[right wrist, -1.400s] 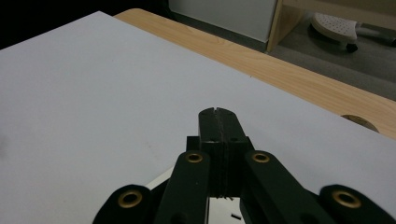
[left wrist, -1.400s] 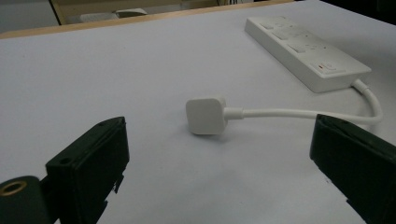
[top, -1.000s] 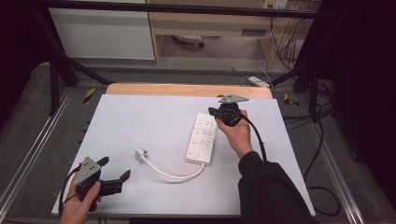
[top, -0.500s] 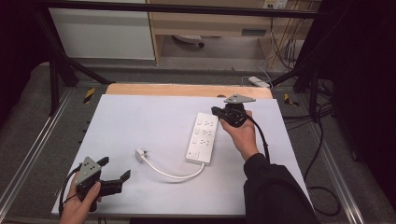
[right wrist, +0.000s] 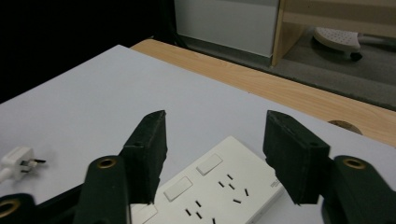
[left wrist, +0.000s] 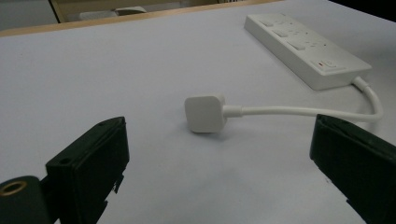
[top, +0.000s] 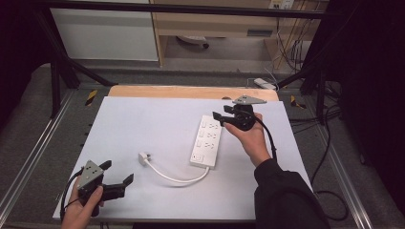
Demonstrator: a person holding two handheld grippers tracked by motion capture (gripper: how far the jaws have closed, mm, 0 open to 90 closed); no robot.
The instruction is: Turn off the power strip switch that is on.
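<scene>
The high view looks forward and down from above the person's side of the table (top: 143, 124), far enough back to take in the whole white top, the floor and the shelving beyond. The left gripper view sits low over the near-left part of the table, close to the surface, facing across it toward the plug (left wrist: 204, 113) and the power strip (left wrist: 306, 44). The right gripper view rides close above the far end of the power strip (right wrist: 219, 186), facing the table's far wooden edge (right wrist: 280, 91). All three views share the power strip (top: 207, 140) and plug (top: 143, 157).
</scene>
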